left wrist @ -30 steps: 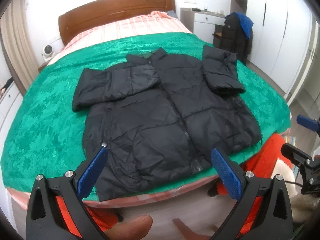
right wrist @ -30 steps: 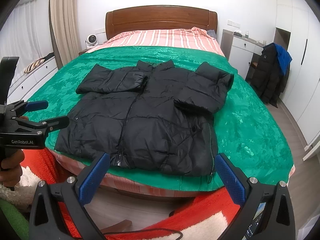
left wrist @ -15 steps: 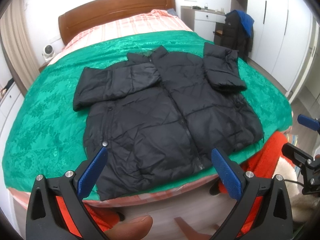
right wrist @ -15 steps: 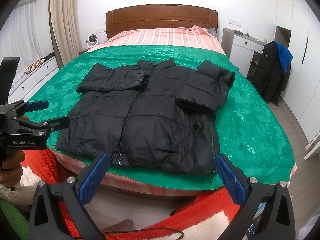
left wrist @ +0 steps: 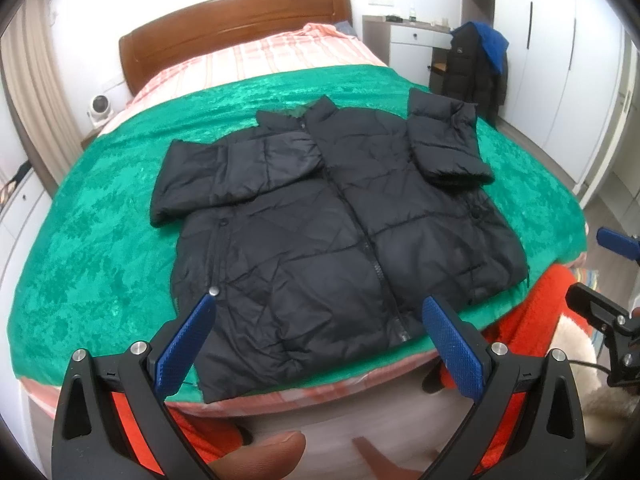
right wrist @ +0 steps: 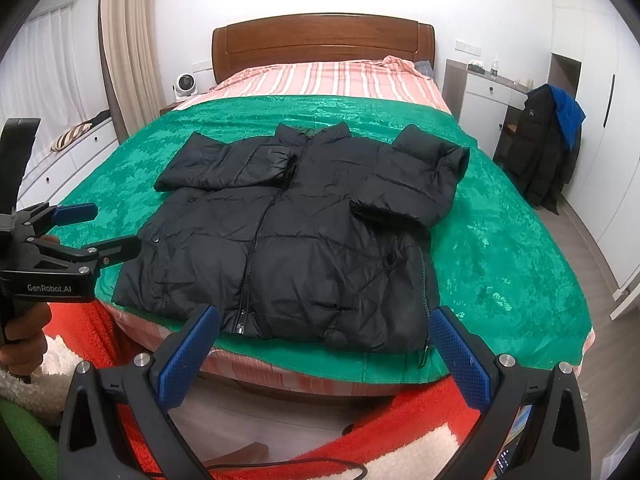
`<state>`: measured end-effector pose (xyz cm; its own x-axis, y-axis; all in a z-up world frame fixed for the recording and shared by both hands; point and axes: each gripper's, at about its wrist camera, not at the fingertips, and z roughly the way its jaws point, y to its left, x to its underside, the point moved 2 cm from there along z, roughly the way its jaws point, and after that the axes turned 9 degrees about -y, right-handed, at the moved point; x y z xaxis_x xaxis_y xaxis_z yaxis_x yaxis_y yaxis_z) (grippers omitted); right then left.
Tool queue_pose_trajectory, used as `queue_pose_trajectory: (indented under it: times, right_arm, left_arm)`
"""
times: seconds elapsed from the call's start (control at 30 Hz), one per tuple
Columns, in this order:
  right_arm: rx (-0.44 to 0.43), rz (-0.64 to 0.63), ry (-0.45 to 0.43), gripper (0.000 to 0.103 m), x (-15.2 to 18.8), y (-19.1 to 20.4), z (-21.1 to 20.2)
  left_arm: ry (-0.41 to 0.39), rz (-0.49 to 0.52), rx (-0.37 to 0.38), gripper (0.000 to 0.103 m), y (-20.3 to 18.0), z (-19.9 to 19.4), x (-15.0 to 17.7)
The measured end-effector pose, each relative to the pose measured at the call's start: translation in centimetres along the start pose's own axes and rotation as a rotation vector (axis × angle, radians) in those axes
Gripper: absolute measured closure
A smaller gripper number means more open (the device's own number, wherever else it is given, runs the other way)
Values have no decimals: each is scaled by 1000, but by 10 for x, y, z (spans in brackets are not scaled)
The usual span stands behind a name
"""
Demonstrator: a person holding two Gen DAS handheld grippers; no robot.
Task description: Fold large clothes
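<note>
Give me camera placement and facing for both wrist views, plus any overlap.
Left wrist: rides the left gripper, off the foot of the bed, facing the headboard across the black jacket; its open blue fingers and a thumb show, right gripper at the right edge.
Right wrist: rides the right gripper, same foot end, further right, facing the headboard; its open fingers show, left gripper at left.
Shared: jacket, bed, headboard, the coat hanging at right.

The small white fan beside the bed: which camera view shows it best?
The right wrist view: the white fan faces the camera, sharp beside the headboard. The left wrist view shows it near the warped left edge.
</note>
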<state>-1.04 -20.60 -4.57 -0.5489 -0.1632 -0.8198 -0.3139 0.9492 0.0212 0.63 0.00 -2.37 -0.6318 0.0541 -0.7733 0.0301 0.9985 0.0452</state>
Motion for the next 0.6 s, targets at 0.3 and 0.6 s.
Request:
queue_pose_trajectory:
  times: [0.3, 0.6]
  right_arm:
    - [10, -12, -13, 0, -3, 1, 2]
    - [-1, -28, 4, 0, -4, 7, 9]
  left_arm:
    - [18, 3, -17, 0, 0, 2, 1]
    - [62, 9, -60, 0, 4, 11, 7]
